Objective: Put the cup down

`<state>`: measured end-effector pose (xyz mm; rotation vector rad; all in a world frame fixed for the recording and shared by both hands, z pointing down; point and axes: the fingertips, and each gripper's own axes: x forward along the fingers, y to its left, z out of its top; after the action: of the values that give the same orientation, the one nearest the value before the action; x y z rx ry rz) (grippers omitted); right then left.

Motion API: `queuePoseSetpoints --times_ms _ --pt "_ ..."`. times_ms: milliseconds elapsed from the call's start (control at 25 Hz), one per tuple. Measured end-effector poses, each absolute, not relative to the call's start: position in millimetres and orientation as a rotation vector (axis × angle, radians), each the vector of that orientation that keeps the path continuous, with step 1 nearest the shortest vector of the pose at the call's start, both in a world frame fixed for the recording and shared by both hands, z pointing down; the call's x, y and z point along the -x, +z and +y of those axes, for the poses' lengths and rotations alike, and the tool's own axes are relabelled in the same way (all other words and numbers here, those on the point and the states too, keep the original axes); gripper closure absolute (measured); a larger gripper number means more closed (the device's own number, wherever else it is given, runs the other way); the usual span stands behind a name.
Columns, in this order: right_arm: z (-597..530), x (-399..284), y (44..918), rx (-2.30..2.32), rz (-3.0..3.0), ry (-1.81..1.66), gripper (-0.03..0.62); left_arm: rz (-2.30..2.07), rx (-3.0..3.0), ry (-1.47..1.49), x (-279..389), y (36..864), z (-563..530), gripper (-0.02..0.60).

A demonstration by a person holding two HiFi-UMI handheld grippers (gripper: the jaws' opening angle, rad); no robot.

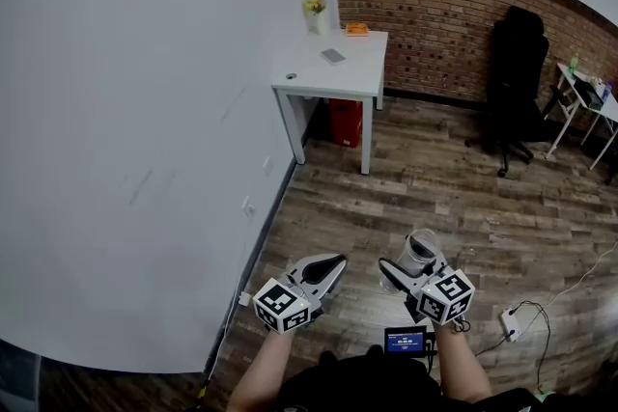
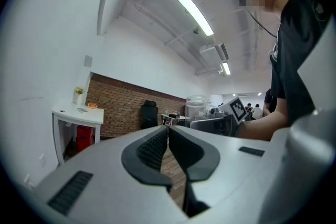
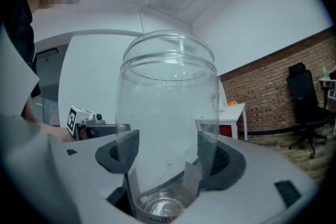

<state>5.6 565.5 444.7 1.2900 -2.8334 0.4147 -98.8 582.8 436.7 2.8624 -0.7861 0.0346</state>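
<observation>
At the lower middle of the head view, we hold the cup in the right claw. Its pads are clamped on the clear wall low down, near the base, so most of the cup stands above the grip. The left claw sits beside it, jaws together with nothing in them. The cup hangs over the wooden floor, and the white desk stands well apart at the upper middle of the frame. We judge the main risk to be a release here, which would drop the cup to the floor. The smooth wall could also slip or tip in so low a grip if we swing the claw. A white cable at lower right could catch a foot.
</observation>
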Motion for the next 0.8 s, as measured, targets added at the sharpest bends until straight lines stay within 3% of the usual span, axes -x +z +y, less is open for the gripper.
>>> queuePoseSetpoints --times_ms 800 --pt "554 -71 453 -1.274 -2.860 0.458 0.238 -0.837 -2.857 0.056 41 441 574 0.563"
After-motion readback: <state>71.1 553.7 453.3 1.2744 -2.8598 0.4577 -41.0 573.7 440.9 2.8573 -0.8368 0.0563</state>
